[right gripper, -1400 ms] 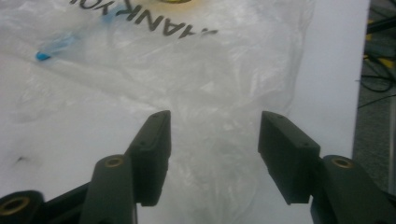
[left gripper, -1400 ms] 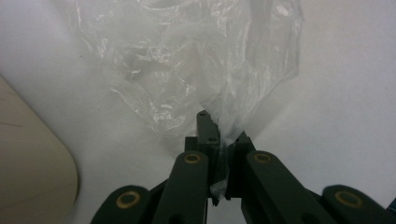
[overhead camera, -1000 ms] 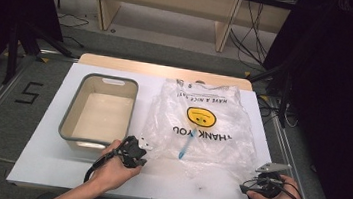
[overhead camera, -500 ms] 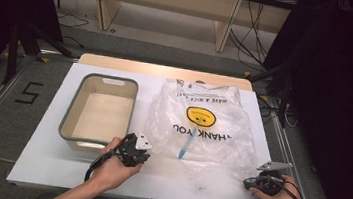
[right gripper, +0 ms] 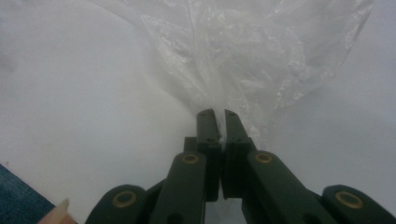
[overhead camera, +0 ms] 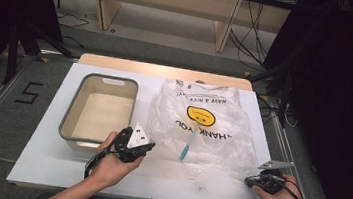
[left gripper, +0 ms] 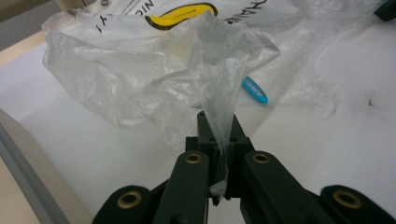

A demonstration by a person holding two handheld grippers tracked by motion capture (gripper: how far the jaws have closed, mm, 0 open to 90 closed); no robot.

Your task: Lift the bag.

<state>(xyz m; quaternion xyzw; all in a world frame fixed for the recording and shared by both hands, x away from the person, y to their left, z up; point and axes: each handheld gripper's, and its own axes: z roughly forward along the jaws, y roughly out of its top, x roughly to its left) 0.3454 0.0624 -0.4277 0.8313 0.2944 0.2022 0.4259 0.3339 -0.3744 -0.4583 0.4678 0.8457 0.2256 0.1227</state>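
High view: nearest the person, the left gripper (overhead camera: 135, 144) sits over the front part of the white counter (overhead camera: 41, 164), held in the left hand (overhead camera: 112, 165), its cable looping down beside the wrist. At the front right corner the right gripper (overhead camera: 262, 181) lies low in the right hand (overhead camera: 279, 197), at the near right edge of the plastic bag (overhead camera: 206, 128).

In the left gripper view the jaws are pinched together on a twisted strip of the bag's film (left gripper: 219, 88), which rises taut from between them to the crumpled body of the bag. In the right gripper view the jaws have just been closing and now stand together with a fold of the bag's clear film (right gripper: 243, 56) caught between the pads; the film fans out above them over the white counter.

Farther in, the bag lies spread and wrinkled on the right half of the counter, printed with a yellow smiley face (overhead camera: 200, 115) and dark lettering. A small blue object (overhead camera: 184, 152) lies at the bag's near edge, between the two grippers; whether it is inside the film or under it I cannot tell.

To the left of the bag, just apart from it, stands a grey-rimmed rectangular tub (overhead camera: 73, 113). Beyond the counter's far edge are floor, cables and wooden furniture legs.
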